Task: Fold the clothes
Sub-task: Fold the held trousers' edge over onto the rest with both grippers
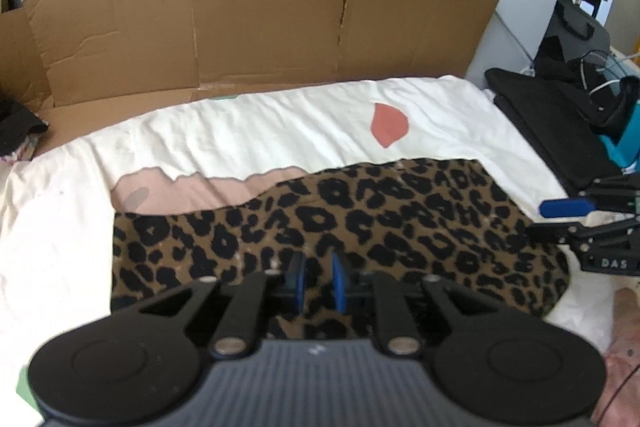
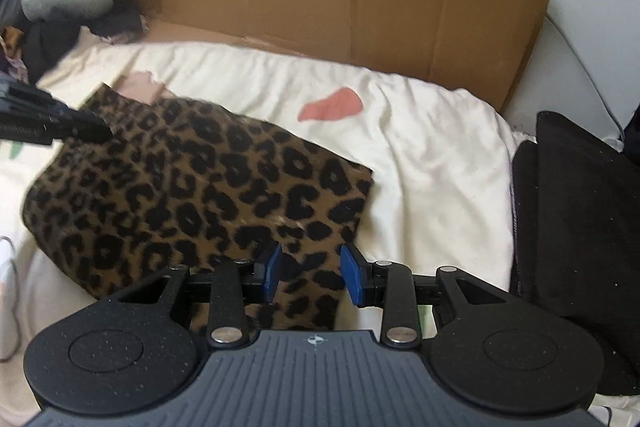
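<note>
A leopard-print garment [image 1: 360,227] lies flat on a white sheet [image 1: 256,131]; it also shows in the right wrist view [image 2: 192,195]. My left gripper [image 1: 318,281] hovers over its near edge, blue pads a small gap apart, nothing between them. My right gripper [image 2: 310,273] is open over the garment's near right corner, empty. The right gripper also shows at the right edge of the left wrist view [image 1: 560,217]. The left gripper's tip [image 2: 80,125] reaches in at the left of the right wrist view, over the garment's far corner.
A cardboard sheet [image 1: 240,15] stands behind the bed. The sheet carries a red leaf print [image 1: 386,125] and a pink patch [image 1: 180,193]. A black bag [image 2: 576,227] lies at the right. Dark clothes [image 2: 60,7] are piled at the far left.
</note>
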The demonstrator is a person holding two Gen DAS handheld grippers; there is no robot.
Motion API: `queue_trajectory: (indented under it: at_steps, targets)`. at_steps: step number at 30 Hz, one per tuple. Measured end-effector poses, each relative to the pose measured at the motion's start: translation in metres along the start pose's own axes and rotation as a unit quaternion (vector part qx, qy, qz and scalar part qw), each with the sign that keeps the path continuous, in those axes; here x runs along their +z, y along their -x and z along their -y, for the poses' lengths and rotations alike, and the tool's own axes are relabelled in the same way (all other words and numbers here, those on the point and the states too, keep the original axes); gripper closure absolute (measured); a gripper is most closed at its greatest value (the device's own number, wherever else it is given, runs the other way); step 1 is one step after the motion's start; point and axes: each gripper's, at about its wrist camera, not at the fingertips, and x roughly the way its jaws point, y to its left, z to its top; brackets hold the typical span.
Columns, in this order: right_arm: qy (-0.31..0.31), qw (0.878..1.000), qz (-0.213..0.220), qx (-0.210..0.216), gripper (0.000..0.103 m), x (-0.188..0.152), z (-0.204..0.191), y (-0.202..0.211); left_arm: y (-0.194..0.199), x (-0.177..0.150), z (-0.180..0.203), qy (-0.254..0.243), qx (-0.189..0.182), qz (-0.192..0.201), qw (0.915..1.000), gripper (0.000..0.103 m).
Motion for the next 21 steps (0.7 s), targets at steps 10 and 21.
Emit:
queue_trajectory:
  at_steps: [10, 21]
  targets:
    - [0.008, 0.998, -0.003, 0.056, 0.064, -0.003, -0.044, 0.008, 0.008, -0.022, 0.039, -0.001, -0.055, -0.012, 0.9984, 0.083]
    - [0.071, 0.995, -0.022, 0.069, 0.064, -0.025, -0.077, -0.002, -0.011, -0.035, 0.047, -0.015, -0.065, -0.028, 0.9974, 0.083]
